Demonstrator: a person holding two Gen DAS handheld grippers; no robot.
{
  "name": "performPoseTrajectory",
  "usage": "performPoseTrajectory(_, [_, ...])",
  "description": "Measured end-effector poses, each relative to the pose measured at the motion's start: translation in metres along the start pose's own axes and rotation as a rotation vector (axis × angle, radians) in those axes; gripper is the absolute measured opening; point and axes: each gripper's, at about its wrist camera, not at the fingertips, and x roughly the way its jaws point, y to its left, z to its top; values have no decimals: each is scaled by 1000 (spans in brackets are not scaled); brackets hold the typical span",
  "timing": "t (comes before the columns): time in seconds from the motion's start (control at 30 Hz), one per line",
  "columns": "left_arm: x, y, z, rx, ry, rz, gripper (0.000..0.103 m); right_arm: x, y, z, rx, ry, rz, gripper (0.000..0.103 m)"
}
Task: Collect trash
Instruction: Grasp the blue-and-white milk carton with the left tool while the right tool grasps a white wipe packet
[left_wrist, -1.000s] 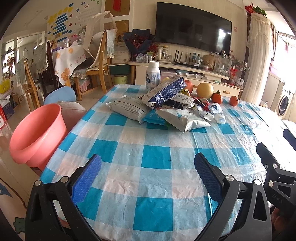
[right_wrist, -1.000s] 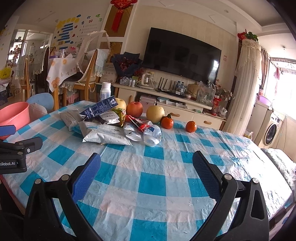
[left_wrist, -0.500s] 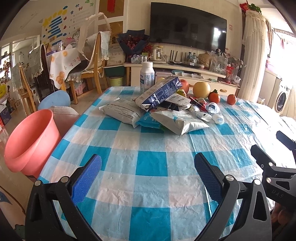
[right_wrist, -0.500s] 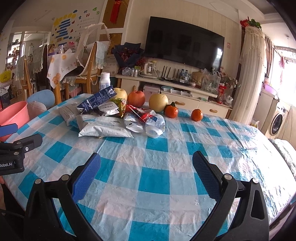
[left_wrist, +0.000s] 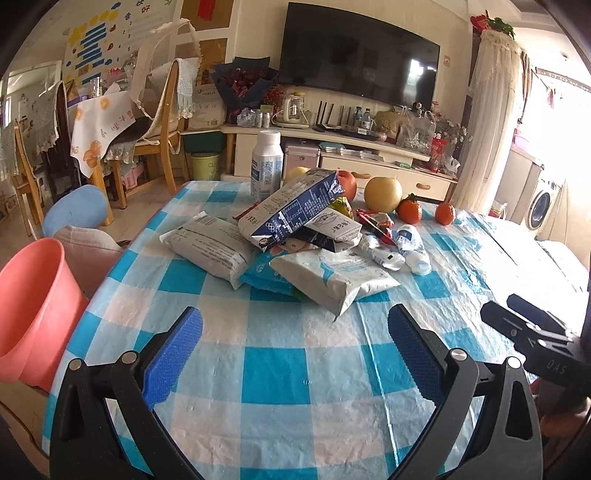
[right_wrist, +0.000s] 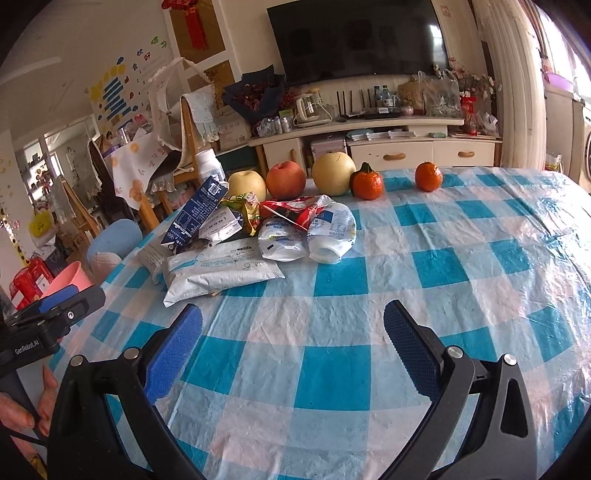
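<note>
Both grippers hover over the near edge of the bench (left_wrist: 280, 376), which is covered in a blue-and-white checked cloth, and neither has anything between its pads. The left gripper (left_wrist: 295, 343) stands wide open, and so does the right gripper (right_wrist: 293, 341); nothing is picked up yet, so this looks like the approach that opens the collecting.

The trash lies in a heap towards the far side of the bench: a white pouch (left_wrist: 332, 275) nearest, a grey packet (left_wrist: 212, 247) to its left, a blue-and-white milk carton (left_wrist: 291, 210) propped on top, and crushed plastic bottles (right_wrist: 306, 236) with a red wrapper (right_wrist: 291, 214) on the right. Behind the heap stand the fruit (right_wrist: 332, 173) and an upright white bottle (left_wrist: 266, 166), which are probably not trash. A pink bucket (left_wrist: 33, 310) sits off the bench's left edge, the likely place for the rubbish.

The next move probably calls for reaching forward to the heap, closing on the nearest loose piece, perhaps the white pouch, and carrying it to the bucket without dragging the cloth.
</note>
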Motion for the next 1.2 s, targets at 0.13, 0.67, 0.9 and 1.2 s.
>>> performPoseTrajectory(0.13, [20,5,31,33,-11,-15,99,13,-1,3,34,33,107,87])
performPoseTrajectory(0.67, [142,20,112,361,203,-191,99,69,18,3,291,268,626,70])
performPoseTrajectory(0.9, [184,18,119,395,249,-205,99,86,11,0,439,333,701,70])
performPoseTrajectory(1.2, [191,8,111,423,230,-228,73,101,16,6,477,266,649,69])
